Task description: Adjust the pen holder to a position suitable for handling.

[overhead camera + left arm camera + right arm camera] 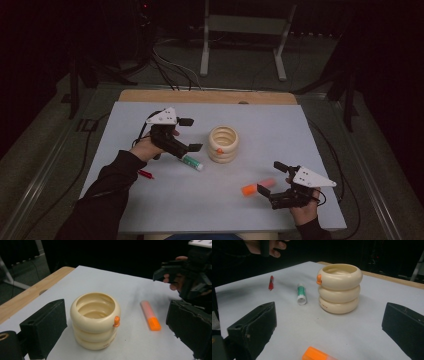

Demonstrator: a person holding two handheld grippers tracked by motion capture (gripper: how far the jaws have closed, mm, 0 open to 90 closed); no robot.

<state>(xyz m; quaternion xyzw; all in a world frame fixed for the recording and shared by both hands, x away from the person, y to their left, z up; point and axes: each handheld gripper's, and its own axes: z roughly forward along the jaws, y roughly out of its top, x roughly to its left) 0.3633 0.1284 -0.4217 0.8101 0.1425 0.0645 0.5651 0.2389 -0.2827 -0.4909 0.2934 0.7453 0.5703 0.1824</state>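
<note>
A table is observed. Between the tongs, a cream ringed holder, green tube, orange marker and red pen are laid.

Small red pen lies flat on the pale blue-grey sheet, near the sheet's left edge. The sheet covers most of a light wooden tabletop; a bare wood strip shows along the far edge. Beyond it, a white metal frame stands on the grey floor. Black cables trail across the floor left of the frame.
</note>
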